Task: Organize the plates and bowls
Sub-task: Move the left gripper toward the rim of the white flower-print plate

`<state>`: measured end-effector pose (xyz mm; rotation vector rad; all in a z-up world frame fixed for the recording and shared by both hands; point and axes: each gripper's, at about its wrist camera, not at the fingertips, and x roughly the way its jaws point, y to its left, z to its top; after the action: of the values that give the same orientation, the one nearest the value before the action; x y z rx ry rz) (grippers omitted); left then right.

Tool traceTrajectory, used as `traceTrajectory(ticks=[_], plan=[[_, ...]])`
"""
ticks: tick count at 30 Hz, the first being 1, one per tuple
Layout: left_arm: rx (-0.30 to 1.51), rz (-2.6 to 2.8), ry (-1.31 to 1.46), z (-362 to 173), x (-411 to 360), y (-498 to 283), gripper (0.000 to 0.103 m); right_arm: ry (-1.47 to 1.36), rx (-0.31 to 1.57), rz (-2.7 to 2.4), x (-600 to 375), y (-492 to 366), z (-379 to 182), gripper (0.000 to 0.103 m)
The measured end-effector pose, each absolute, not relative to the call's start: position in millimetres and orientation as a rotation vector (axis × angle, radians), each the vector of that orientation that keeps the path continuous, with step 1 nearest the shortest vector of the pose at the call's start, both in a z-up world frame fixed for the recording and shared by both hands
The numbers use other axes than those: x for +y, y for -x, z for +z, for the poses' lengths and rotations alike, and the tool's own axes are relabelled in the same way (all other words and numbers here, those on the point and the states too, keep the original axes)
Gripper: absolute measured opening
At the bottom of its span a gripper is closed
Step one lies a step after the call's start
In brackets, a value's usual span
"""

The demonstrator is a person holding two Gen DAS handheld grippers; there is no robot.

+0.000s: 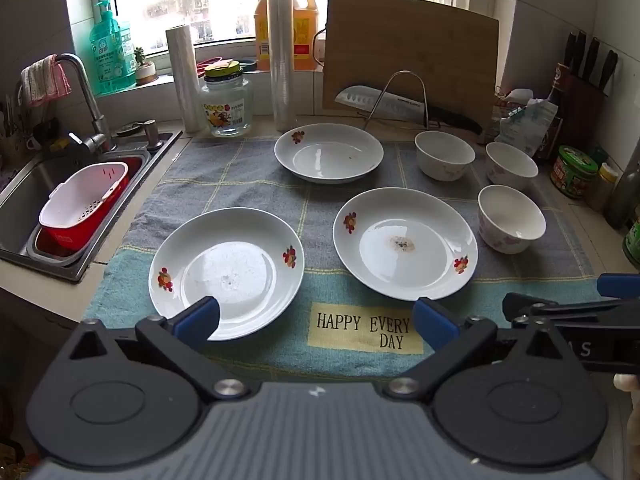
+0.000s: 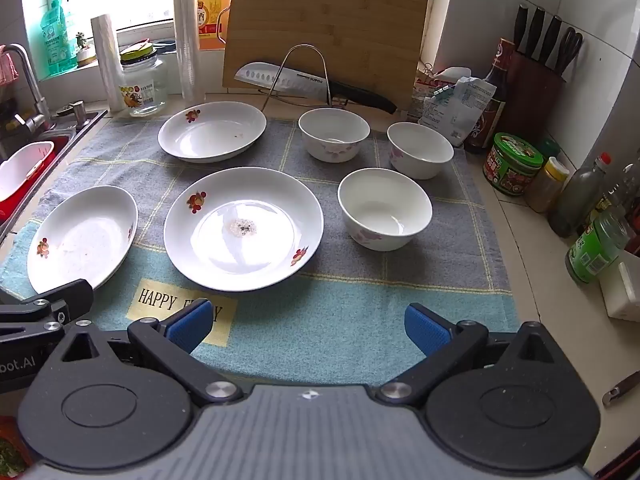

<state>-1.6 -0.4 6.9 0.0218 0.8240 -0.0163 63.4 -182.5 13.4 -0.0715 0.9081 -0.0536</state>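
Note:
Three white flower-print plates lie on a blue-grey towel [image 1: 248,168]: a near-left plate [image 1: 226,272] [image 2: 82,236], a middle plate [image 1: 404,242] [image 2: 243,228] with a stain at its centre, and a far plate [image 1: 329,152] [image 2: 212,131]. Three white bowls stand to the right: a near bowl [image 1: 511,218] [image 2: 385,208], a far-left bowl [image 1: 444,155] [image 2: 333,134] and a far-right bowl [image 1: 511,165] [image 2: 420,149]. My left gripper [image 1: 316,320] is open and empty, its left pad over the near-left plate's front rim. My right gripper [image 2: 308,326] is open and empty above the towel's front edge.
A sink [image 1: 24,196] with a red and white strainer basket [image 1: 84,204] lies at the left. A cutting board [image 2: 326,32], a knife on a rack [image 2: 308,84], a jar [image 2: 142,80] and rolls stand behind. Bottles and jars [image 2: 512,162] line the right wall.

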Motion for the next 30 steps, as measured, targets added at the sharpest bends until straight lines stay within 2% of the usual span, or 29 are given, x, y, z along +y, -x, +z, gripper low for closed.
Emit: traceTrajectory(ticks=[30], plan=[[0.807, -0.028, -0.012, 4.2, 4.0, 4.5, 0.102, 0.082, 0.874, -0.045, -180.7, -61.9, 14.7, 0.103]])
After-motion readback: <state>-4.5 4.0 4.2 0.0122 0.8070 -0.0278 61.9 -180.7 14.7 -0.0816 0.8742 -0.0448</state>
